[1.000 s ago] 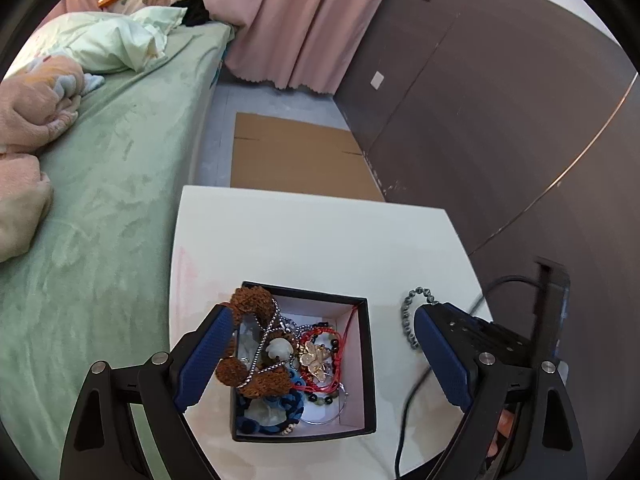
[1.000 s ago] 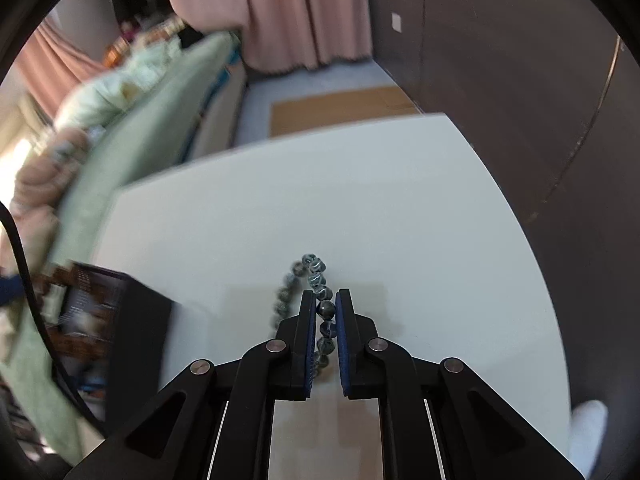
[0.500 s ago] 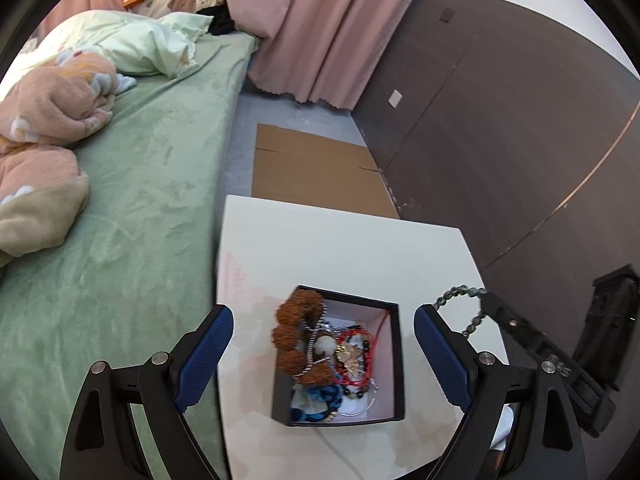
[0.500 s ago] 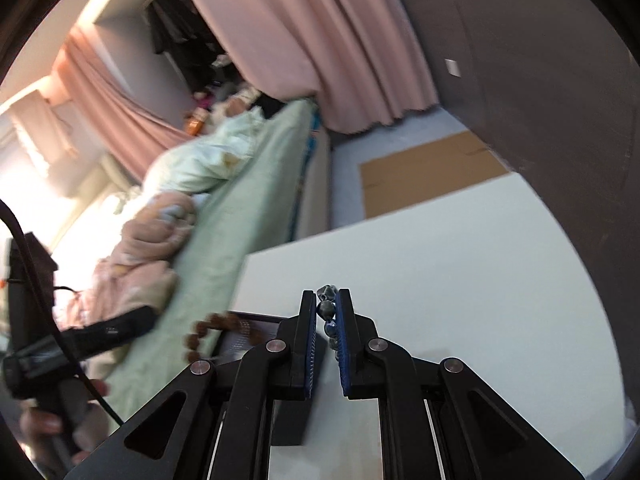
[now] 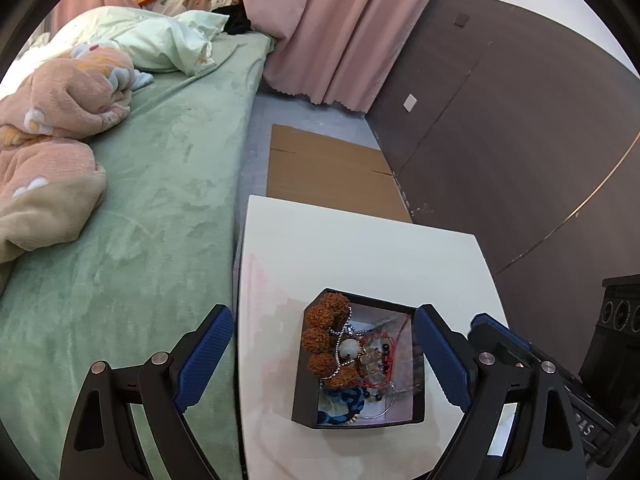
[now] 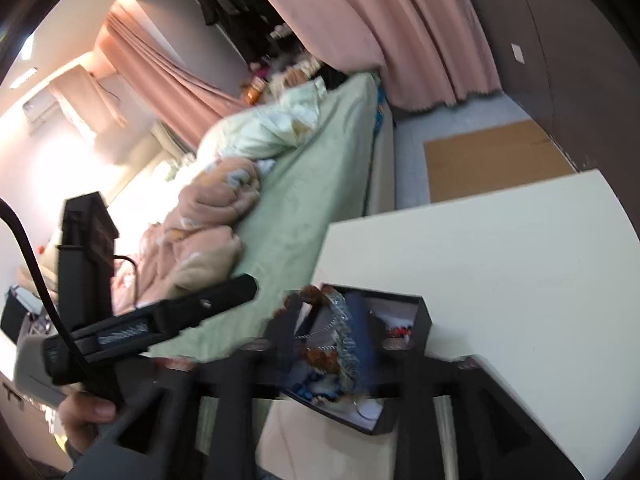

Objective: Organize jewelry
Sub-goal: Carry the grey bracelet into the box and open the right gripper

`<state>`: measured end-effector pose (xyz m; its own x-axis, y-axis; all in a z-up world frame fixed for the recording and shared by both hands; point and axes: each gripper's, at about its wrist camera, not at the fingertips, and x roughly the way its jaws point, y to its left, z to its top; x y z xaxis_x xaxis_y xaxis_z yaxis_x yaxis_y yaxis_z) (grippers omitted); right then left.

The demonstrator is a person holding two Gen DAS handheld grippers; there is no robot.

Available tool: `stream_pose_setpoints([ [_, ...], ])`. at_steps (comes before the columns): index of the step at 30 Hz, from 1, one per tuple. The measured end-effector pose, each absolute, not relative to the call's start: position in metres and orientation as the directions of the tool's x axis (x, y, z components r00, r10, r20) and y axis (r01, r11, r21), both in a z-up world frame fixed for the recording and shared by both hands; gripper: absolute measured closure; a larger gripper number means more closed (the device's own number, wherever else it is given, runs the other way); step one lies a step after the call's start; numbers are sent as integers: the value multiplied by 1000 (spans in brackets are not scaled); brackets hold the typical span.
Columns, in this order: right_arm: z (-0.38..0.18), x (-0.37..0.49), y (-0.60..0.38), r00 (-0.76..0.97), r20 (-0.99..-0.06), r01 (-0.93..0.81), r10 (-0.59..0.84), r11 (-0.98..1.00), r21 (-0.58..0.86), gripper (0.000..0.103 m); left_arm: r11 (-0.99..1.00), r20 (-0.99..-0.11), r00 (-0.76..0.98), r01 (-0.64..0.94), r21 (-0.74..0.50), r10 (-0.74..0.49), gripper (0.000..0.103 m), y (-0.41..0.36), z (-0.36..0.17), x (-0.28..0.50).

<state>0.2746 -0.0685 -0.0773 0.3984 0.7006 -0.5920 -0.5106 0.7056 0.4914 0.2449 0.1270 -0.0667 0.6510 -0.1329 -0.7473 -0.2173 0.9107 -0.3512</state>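
Two hand-held grippers hang over a black box of jewelry on a white table. The left hand-held gripper is wide open and holds nothing, its blue pads either side of the box. The right hand-held gripper is badly blurred in its own view, right above the box; a string of grey-green beads seems to hang between its fingers, but whether the jaws are clamped on it cannot be told.

Inside the box lie large brown seed beads, a red cord bracelet, a pale flower piece, a silver chain and a blue item at the near end, all heaped together. The grey-green beads appear to be over the box, not yet in it.

Judging by this, the step in hand is dropping the bead string into the box. The next move calls for the right hand-held gripper to let the string fall inside the walls, not over the rim.

Beside the box's table runs a bed with a green cover and a pink blanket. Beyond the table lie flat cardboard on the floor, a pink curtain and a dark panelled wall.
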Motion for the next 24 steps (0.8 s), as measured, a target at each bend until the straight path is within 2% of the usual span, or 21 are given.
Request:
stream_pose_setpoints([
  [1, -77, 275, -73, 417, -587, -502, 694, 715, 488, 46, 911, -744, 656, -218, -349, -127, 11, 126, -66, 244],
  [10, -72, 269, -108, 472, -591, -445, 654, 756, 480, 46, 908, -755, 642, -228, -352, -131, 11, 116, -70, 232],
  [24, -56, 224, -167, 525, -591, -376, 612, 790, 484, 46, 916, -744, 648, -181, -358, -163, 11, 70, -50, 190],
])
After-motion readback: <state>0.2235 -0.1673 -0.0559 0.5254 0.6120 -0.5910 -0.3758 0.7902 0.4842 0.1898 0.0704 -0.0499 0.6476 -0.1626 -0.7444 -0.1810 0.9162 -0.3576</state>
